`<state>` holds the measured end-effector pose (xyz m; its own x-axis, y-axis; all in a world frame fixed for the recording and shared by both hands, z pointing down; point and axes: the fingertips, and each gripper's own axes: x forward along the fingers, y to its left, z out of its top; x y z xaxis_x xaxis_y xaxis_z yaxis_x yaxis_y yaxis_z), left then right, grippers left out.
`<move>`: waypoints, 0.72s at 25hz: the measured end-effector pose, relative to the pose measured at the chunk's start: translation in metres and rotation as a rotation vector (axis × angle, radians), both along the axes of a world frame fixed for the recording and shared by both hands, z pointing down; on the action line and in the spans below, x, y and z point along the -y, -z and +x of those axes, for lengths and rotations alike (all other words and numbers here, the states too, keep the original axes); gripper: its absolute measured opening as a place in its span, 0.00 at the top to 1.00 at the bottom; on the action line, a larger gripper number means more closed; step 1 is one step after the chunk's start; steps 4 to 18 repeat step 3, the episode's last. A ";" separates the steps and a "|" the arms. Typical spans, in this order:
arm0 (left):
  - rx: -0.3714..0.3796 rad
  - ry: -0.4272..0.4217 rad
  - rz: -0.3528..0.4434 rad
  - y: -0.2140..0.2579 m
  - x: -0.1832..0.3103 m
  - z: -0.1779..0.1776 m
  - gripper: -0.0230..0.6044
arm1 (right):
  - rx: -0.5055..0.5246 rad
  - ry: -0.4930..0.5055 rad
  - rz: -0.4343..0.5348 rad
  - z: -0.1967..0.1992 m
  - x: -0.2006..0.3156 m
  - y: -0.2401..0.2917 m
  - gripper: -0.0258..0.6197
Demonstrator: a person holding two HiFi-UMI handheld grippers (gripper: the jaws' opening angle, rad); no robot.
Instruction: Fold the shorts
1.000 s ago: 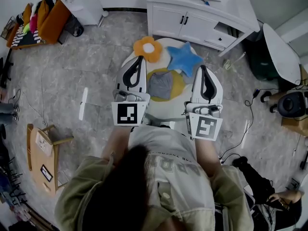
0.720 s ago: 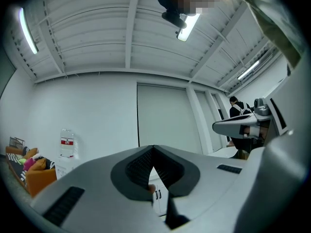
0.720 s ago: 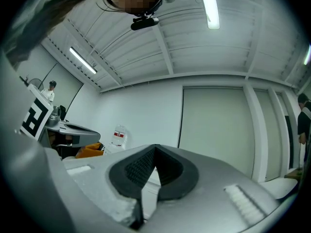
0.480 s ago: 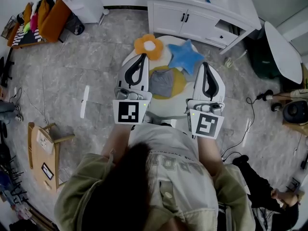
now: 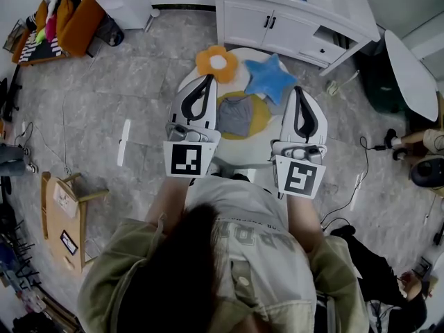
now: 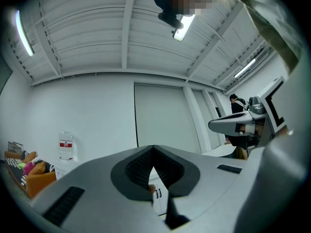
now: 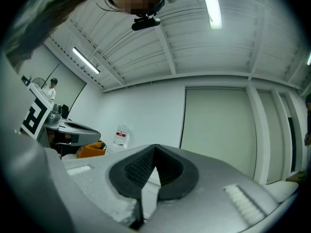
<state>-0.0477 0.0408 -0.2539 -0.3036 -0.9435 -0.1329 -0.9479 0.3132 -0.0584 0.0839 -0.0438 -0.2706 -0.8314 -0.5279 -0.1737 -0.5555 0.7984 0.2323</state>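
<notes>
**Head view:** grey shorts lie in a compact heap at the centre of the round table, on its yellow mat. The left gripper hangs over the table's left edge and the right gripper over its right edge (both apart from the cloth).

**Left gripper view:** jaws pressed together, nothing between them.

**Right gripper view:** jaws likewise closed and empty.

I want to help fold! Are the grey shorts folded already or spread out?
Folded, it seems: the grey shorts lie as a small squarish bundle on the yellow mat, with no legs spread out.
</notes>
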 end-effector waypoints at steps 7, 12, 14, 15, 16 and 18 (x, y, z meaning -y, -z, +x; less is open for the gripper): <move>0.004 0.003 -0.002 0.000 0.001 -0.002 0.95 | -0.012 0.005 0.004 -0.001 0.001 -0.003 0.96; 0.004 0.003 -0.002 0.000 0.001 -0.002 0.95 | -0.012 0.005 0.004 -0.001 0.001 -0.003 0.96; 0.004 0.003 -0.002 0.000 0.001 -0.002 0.95 | -0.012 0.005 0.004 -0.001 0.001 -0.003 0.96; 0.004 0.003 -0.002 0.000 0.001 -0.002 0.95 | -0.012 0.005 0.004 -0.001 0.001 -0.003 0.96; 0.004 0.003 -0.002 0.000 0.001 -0.002 0.95 | -0.012 0.005 0.004 -0.001 0.001 -0.003 0.96; 0.004 0.003 -0.002 0.000 0.001 -0.002 0.95 | -0.012 0.005 0.004 -0.001 0.001 -0.003 0.96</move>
